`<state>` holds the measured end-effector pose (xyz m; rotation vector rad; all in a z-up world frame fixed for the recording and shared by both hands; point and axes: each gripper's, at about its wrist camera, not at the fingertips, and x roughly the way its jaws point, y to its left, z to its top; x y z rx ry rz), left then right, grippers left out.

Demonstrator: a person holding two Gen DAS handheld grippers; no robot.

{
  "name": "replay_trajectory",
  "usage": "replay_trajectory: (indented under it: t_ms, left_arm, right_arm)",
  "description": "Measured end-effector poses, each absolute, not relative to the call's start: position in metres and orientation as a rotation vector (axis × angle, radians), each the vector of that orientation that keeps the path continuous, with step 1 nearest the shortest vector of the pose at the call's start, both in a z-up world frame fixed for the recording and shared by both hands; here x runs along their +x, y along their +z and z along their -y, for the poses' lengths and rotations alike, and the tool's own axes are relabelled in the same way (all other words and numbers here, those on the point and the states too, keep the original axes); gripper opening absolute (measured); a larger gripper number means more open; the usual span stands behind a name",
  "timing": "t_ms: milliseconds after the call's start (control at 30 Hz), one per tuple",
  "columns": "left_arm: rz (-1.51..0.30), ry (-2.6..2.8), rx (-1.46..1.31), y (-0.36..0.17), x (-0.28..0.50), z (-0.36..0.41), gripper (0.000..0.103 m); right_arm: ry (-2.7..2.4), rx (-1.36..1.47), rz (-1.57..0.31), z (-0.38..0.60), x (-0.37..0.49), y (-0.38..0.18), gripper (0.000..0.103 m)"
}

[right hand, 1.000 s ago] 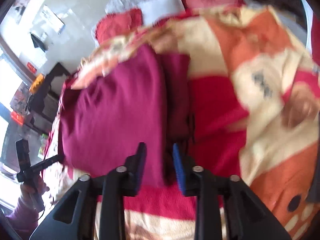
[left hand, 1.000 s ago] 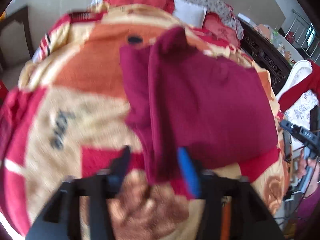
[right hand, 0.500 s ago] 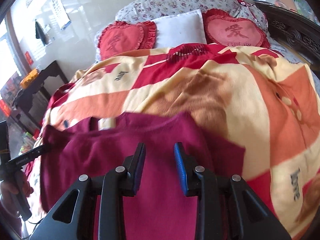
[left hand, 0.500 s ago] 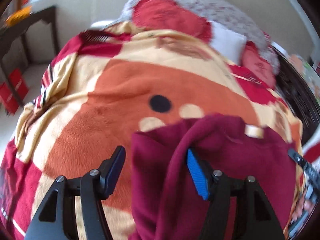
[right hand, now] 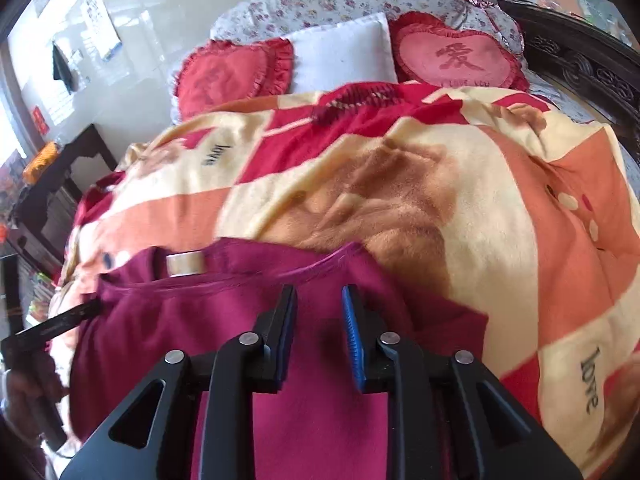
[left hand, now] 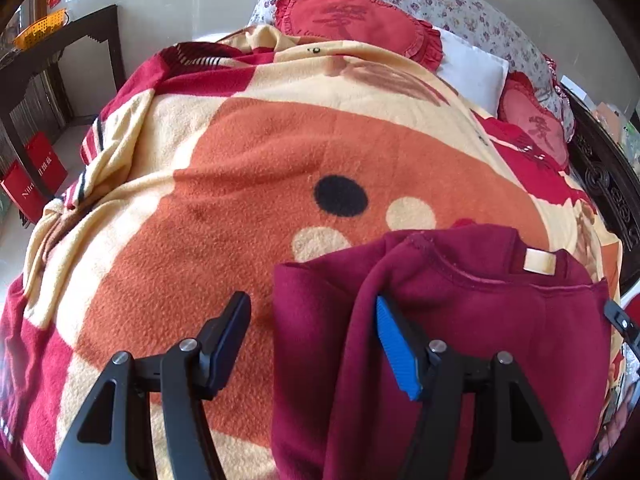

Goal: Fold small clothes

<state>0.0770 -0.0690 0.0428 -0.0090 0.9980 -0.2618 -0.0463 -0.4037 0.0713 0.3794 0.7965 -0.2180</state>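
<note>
A maroon fleece top (left hand: pixel 500 336) lies on the patterned blanket (left hand: pixel 248 168), neck opening and cream label (left hand: pixel 539 261) toward the pillows. Its left sleeve part is folded inward in a ridge. My left gripper (left hand: pixel 310 330) is open over the top's left edge; the blue-padded finger (left hand: pixel 396 344) lies against the folded ridge and nothing is gripped. In the right wrist view the top (right hand: pixel 180 332) fills the lower left. My right gripper (right hand: pixel 318 312) is open with a narrow gap, low over the top's right shoulder area. The blanket (right hand: pixel 500 184) extends beyond.
Heart-shaped red cushions (right hand: pixel 456 56) and a white pillow (right hand: pixel 344 54) lie at the bed's head. A dark wooden side table (left hand: pixel 60 52) stands left of the bed, a carved dark frame (left hand: pixel 604 184) runs along the right. The other gripper's tip (right hand: pixel 60 322) shows at the top's left edge.
Both grippers swung from the garment's lower part to its neck end. The top now lies flat, label visible. The left gripper's jaws opened wider, off the cloth they had straddled.
</note>
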Motion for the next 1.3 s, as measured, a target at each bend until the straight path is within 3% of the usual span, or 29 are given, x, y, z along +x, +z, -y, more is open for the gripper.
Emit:
replay_trajectory:
  t_ms: [367,600,800,1300]
  left_arm:
    - [-0.965,-0.261,0.018,0.063,0.049,0.057,0.068]
    - [-0.965,-0.278,0.011,0.070,0.031,0.051,0.068]
    - [-0.989,-0.322,-0.027,0.071,0.004,0.042,0.068]
    - [-1.085,-0.409,-0.253,0.024,-0.039,-0.005,0.073]
  right_arm:
    - [-0.244,0.379,-0.819,0.387,-0.089,0.072,0.011]
    - [-0.307,0.380,-0.914,0.399,-0.093,0.038,0.011]
    - [-0.253,0.380,-0.878,0.376,-0.088,0.071,0.013]
    - [0.205,0.311,-0.951,0.211,0.036,0.073,0.014]
